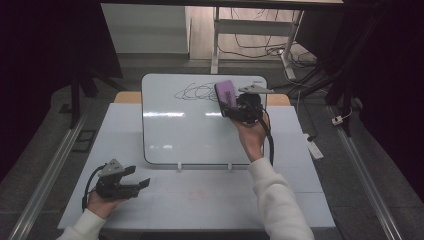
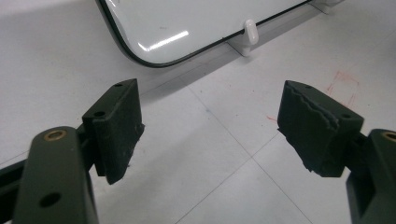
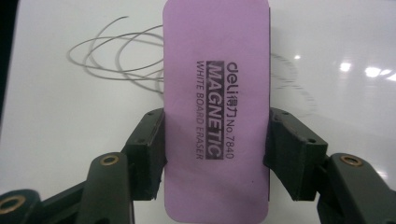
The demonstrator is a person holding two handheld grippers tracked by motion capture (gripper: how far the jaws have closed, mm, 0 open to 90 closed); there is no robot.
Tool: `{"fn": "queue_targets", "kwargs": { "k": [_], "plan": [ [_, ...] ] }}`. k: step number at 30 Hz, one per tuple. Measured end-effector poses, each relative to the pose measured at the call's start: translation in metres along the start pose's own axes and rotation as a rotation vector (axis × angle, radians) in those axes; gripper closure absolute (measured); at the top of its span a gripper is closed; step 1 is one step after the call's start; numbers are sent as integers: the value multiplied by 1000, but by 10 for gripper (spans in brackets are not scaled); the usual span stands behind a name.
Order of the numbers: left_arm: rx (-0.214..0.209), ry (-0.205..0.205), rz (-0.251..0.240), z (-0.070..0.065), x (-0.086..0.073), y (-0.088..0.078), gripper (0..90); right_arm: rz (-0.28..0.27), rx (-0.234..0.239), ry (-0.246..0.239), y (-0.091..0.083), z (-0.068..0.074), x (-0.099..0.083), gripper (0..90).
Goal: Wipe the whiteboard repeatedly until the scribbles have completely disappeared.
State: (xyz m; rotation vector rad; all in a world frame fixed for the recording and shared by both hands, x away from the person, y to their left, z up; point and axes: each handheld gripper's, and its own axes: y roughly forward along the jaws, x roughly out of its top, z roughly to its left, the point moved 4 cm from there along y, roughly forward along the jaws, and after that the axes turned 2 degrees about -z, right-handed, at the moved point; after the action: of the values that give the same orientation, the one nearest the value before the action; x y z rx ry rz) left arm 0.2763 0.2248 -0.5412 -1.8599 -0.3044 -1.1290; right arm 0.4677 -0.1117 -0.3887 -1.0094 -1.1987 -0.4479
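High view: the right gripper [image 1: 235,107] clamps a purple eraser [image 1: 226,93] over the whiteboard [image 1: 195,135], scribble [image 1: 197,92] at its 9 o'clock; the left gripper [image 1: 134,180] rests wide at 7 o'clock. Left gripper view: empty jaws, board clip [image 2: 251,31] at 12 o'clock. Right gripper view: eraser [image 3: 217,93] reads "deli MAGNETIC WHITE BOARD ERASER No.7840".

Grey floor [image 1: 350,165], dark curtains [image 1: 45,50], desk legs [image 1: 216,40]

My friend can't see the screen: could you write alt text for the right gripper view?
Two black jaws clamp a purple whiteboard eraser by its long sides, its printed label facing the camera. Behind it lies a whiteboard with looping grey pen scribbles beside the eraser.
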Motion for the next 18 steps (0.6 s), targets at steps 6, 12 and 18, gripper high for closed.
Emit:
{"fn": "queue_targets", "kwargs": {
  "k": [6,12,18],
  "plan": [
    [-2,-2,-7,0,0,-2,225,6,-64,-4,-11,-16,5,409],
    [-3,2,-6,0,0,-2,225,-7,-143,25,-25,-48,6,408],
    [-3,1,-5,0,0,-1,225,3,-147,-28,-14,-30,8,408]
  ]
}}
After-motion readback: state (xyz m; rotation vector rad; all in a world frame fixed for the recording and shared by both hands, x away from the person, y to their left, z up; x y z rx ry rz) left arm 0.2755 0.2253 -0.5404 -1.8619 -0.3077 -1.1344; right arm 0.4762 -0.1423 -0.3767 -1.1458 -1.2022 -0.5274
